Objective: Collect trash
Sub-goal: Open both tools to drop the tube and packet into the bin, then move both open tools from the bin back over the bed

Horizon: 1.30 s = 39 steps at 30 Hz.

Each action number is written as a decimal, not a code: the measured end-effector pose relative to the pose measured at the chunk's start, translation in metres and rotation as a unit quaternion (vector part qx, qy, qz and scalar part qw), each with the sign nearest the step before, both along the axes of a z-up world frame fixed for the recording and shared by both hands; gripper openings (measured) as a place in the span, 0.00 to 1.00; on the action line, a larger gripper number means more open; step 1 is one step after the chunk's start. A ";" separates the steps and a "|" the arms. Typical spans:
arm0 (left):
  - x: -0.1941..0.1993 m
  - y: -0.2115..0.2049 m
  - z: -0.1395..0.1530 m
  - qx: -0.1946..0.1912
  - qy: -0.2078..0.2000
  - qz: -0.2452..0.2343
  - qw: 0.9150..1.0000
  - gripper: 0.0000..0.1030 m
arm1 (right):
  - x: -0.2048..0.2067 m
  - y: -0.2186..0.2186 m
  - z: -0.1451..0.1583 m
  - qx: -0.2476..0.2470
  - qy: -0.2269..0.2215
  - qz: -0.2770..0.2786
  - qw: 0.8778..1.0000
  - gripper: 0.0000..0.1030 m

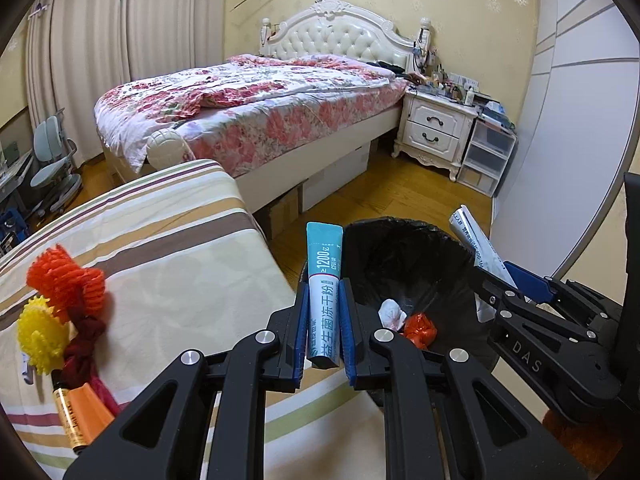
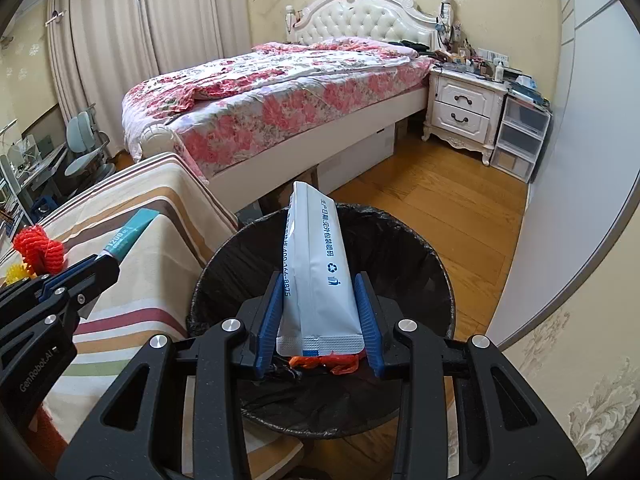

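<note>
A teal-and-white sachet point(image 1: 324, 296) stands upright beside the rim of the black-lined trash bin point(image 2: 440, 280). A larger white pouch point(image 2: 318, 276) tilts above the bin's mouth. Inside lie crumpled white paper point(image 1: 391, 313) and an orange wad point(image 1: 419, 330).

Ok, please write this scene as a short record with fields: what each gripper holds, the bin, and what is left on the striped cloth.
left gripper: shut on teal sachet, at the bin's left edge
right gripper: shut on white pouch, above the bin
bin: black liner, open; holds orange wrapper and white tissue
striped cloth: red net, yellow net, battery remain
</note>
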State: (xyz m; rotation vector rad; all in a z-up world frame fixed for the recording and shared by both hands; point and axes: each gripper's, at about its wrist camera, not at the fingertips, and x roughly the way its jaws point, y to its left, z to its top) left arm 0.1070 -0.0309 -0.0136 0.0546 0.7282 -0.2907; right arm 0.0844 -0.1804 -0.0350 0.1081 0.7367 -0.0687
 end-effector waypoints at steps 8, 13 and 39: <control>0.016 -0.020 -0.007 0.016 0.003 -0.015 1.000 0.15 | 0.012 -0.013 -0.011 0.006 0.009 -0.010 1.000 0.34; 0.022 -0.030 -0.011 0.025 0.004 -0.022 0.999 0.15 | 0.019 -0.020 -0.017 0.011 0.015 -0.017 1.000 0.34; 0.006 0.000 -0.001 0.037 -0.005 0.031 0.999 0.69 | 0.008 -0.020 -0.015 0.008 0.009 -0.039 0.999 0.61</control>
